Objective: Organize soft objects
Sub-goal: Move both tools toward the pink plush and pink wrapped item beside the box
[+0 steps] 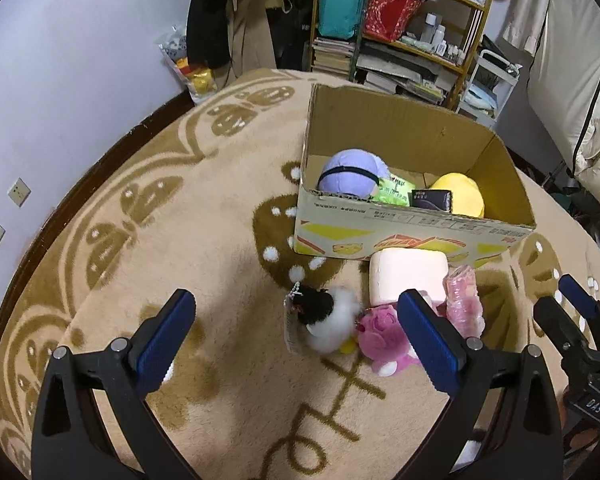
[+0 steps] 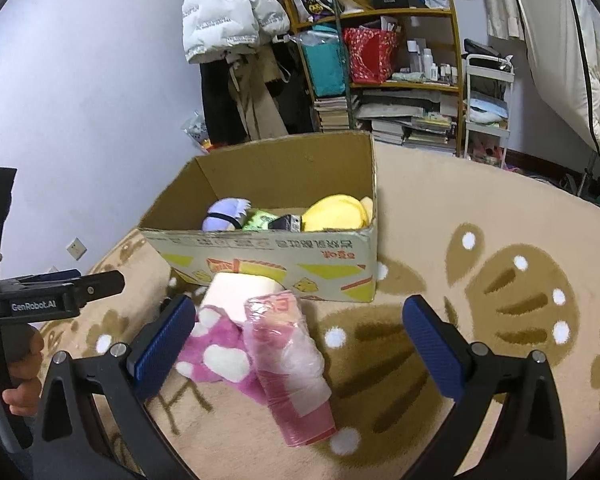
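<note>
A: Where are the soft things?

B: Four lie on the rug (image 1: 204, 240) against the near wall of the cardboard box (image 1: 384, 128). The pink plush (image 2: 216, 352) with white paw pads sits just inside the right gripper's (image 2: 296, 334) left finger, touching the pink wrapped roll (image 2: 292, 364), which runs between the two fingers toward the camera. A pale pink block (image 2: 236, 294) is beyond both, touching the box wall.

A: And from the left wrist camera?

B: A black-and-white fluffy toy (image 1: 326, 318) lies ahead, between the left gripper's (image 1: 296, 334) fingers, nearer the right one. The pink plush is next to it, partly behind that right finger.

A: Are the fingers holding anything?

B: No. Both pairs are spread wide with nothing between the pads; the toys lie beyond the tips.

A: What's already in the box?

B: A lavender ball plush (image 1: 352, 176), a yellow plush (image 1: 460, 194), a green packet (image 1: 392, 192) and a dark packet (image 1: 432, 200) between them; what the packets are I can't tell.

A: Anything further out?

B: A cluttered shelf (image 2: 400, 80) and hanging coats (image 2: 228, 20) by the back wall.
</note>
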The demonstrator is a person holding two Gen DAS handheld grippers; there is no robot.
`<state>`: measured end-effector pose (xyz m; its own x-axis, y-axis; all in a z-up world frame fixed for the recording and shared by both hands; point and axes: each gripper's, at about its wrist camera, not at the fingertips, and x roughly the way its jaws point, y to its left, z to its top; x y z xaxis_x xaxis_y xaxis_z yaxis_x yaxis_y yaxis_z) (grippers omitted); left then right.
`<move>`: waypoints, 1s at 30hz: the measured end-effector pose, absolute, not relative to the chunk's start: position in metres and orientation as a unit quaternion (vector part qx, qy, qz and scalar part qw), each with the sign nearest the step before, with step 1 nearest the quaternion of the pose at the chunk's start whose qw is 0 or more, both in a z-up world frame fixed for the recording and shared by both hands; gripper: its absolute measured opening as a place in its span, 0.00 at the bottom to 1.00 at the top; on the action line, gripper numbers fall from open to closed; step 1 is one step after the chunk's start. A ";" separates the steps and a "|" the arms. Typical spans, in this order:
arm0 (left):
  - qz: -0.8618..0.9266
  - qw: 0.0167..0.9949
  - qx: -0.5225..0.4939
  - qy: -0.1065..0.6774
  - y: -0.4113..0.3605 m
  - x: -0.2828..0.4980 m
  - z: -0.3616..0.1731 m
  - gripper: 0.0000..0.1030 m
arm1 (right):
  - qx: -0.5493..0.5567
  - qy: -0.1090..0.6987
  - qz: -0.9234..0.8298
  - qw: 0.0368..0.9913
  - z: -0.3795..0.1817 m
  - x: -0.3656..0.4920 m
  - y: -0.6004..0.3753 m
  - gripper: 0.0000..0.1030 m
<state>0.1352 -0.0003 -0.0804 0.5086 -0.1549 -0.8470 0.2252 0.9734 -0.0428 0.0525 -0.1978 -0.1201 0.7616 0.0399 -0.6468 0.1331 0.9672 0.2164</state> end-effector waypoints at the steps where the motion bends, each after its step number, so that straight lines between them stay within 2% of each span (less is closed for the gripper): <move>1: -0.109 0.866 0.037 0.486 -0.001 0.137 -0.083 0.97 | 0.127 0.346 -0.026 0.929 -0.122 0.054 -0.199 1.00; 30: -0.118 0.809 0.052 0.573 -0.021 0.179 -0.154 0.97 | 0.143 0.419 -0.006 0.897 -0.182 0.101 -0.196 1.00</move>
<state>0.1793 -0.0215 -0.1541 0.3158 -0.1304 -0.9398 0.2503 0.9669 -0.0501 0.1005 -0.1962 -0.1821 0.6496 0.1093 -0.7524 0.1294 0.9593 0.2511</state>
